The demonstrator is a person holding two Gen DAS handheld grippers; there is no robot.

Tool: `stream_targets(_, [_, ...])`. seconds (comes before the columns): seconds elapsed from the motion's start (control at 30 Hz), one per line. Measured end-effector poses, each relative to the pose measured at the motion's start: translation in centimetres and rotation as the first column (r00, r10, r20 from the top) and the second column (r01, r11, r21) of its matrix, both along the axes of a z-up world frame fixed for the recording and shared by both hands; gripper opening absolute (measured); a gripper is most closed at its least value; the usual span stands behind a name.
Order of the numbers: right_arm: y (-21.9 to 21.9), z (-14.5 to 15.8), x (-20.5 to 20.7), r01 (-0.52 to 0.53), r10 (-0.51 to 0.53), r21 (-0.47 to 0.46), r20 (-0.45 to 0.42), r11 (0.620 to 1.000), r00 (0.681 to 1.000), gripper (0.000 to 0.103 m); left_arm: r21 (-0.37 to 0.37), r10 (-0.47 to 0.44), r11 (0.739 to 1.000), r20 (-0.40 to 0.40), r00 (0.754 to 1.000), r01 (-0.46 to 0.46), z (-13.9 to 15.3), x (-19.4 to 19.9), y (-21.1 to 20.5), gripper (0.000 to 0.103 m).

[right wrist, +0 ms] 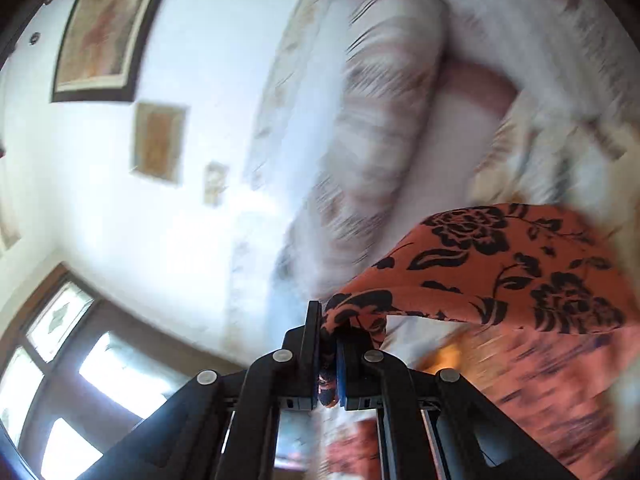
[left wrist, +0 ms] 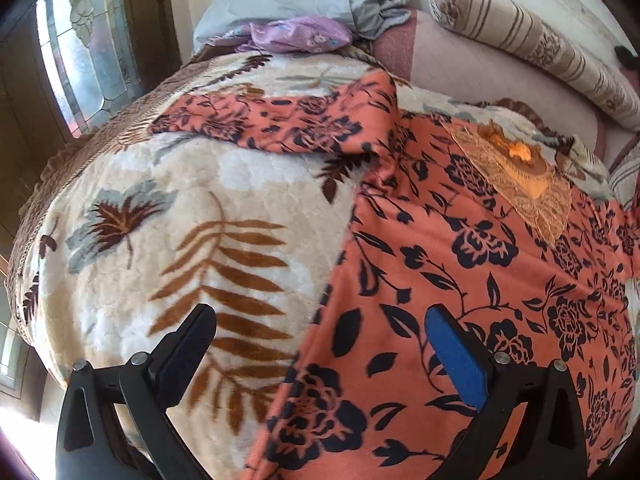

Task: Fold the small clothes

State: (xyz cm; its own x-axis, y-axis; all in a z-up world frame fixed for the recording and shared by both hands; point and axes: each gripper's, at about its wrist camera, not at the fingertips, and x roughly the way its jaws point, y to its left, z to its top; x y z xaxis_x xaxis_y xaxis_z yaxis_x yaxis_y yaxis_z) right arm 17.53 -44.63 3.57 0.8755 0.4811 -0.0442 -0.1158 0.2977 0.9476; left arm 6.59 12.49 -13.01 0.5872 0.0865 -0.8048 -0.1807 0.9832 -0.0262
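Observation:
An orange garment with dark floral print (left wrist: 460, 248) lies spread on a cream leaf-patterned blanket (left wrist: 180, 208), one sleeve stretched to the upper left and a gold embroidered neck patch (left wrist: 516, 176) at the upper right. My left gripper (left wrist: 320, 340) is open and empty, hovering over the garment's left edge, with one finger over the blanket and the blue-padded one over the cloth. My right gripper (right wrist: 329, 344) is shut on a bunched edge of the orange garment (right wrist: 500, 264) and holds it lifted; that view is motion-blurred.
A striped bolster pillow (left wrist: 532, 44) lies at the back right, also blurred in the right wrist view (right wrist: 380, 128). Grey and purple cloths (left wrist: 304, 8) are piled at the head of the bed. A window (left wrist: 80, 48) is at the left, and framed pictures (right wrist: 104, 28) hang on the wall.

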Motion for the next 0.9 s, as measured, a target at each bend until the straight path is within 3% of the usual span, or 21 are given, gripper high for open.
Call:
stream_targets(0.1, [8.7,-1.1,2.1,-0.116,0.115,0.031,0.023,0.993,0.993,0.01,-0.009,0.035,0.999,0.029,0.999,-0.035,0.8,-0.4,2.0,0.103])
stream_targets(0.13, [11.2,-2.6,3.0,-0.159,0.159,0.037,-0.01,0.987,0.987,0.023,-0.021,0.046,0.999,0.035,0.998,-0.045,1.0,-0.5,2.6,0.103])
stream_targets(0.17, [13.6,-4.9,4.0,-0.204,0.206,0.038,-0.061,0.978,0.977,0.075,-0.032,0.053,0.998,0.038,0.998,-0.052,1.0,-0.5,3.2,0.103])
stream_targets(0.2, [15.6,-7.6,5.4,-0.255,0.256,0.023,-0.128,0.967,0.958,0.098,-0.04,0.061,0.997,0.036,0.998,-0.06,1.1,-0.4,3.6,0.103])
stream_targets(0.23, [17.2,-11.0,6.5,-0.276,0.269,-0.005,-0.205,0.961,0.941,0.102,-0.044,0.065,0.997,0.033,0.997,-0.064,1.2,-0.3,3.9,0.103])
stream_targets(0.27, [18.4,-14.8,7.9,-0.314,0.292,-0.021,-0.315,0.949,0.903,0.101,-0.048,0.066,0.997,0.035,0.997,-0.064,1.3,-0.2,4.1,0.103])
stream_targets(0.33, [19.7,-20.0,8.0,-0.378,0.336,-0.005,-0.446,0.926,0.83,0.092,-0.06,0.053,0.997,0.047,0.997,-0.05,1.8,0.1,3.9,0.103])
stream_targets(0.37, [19.5,-21.4,6.6,-0.382,0.331,-0.015,-0.471,0.924,0.818,0.091,-0.069,0.037,0.997,0.059,0.998,-0.033,2.2,0.4,3.6,0.103])
stream_targets(0.43, [17.6,-21.5,5.7,-0.382,0.303,-0.081,-0.468,0.921,0.83,0.091,-0.099,0.0,0.995,0.071,0.997,0.007,2.7,1.5,2.6,0.103])
stream_targets(0.5, [14.9,-19.7,4.3,-0.365,0.273,-0.144,-0.434,0.92,0.859,0.091,-0.153,-0.047,0.987,0.068,0.997,0.057,3.1,3.0,1.2,0.103])
stream_targets(0.6, [11.4,-17.5,1.8,-0.313,0.175,-0.299,-0.409,0.901,0.896,0.092,-0.297,-0.122,0.944,0.096,0.988,0.145,3.8,6.4,-1.7,0.103])
stream_targets(0.67, [8.4,-17.1,-0.6,-0.291,0.143,-0.334,-0.405,0.897,0.903,0.092,-0.391,-0.163,0.901,0.1,0.982,0.189,3.7,8.9,-3.5,0.103])
stream_targets(0.8, [5.9,-18.5,-3.3,-0.265,0.113,-0.327,-0.418,0.907,0.902,0.092,-0.565,-0.192,0.805,0.041,0.981,0.181,2.3,15.0,-7.0,0.103])
stream_targets(0.87, [4.8,-18.6,-4.5,-0.259,0.109,-0.33,-0.41,0.908,0.905,0.092,-0.6,-0.168,0.791,-0.032,0.985,0.116,0.4,17.6,-7.9,0.102])
stream_targets(0.9, [4.3,-18.6,-5.1,-0.256,0.108,-0.332,-0.403,0.908,0.909,0.092,-0.617,-0.152,0.784,-0.081,0.985,0.07,-0.9,18.7,-8.1,0.094])
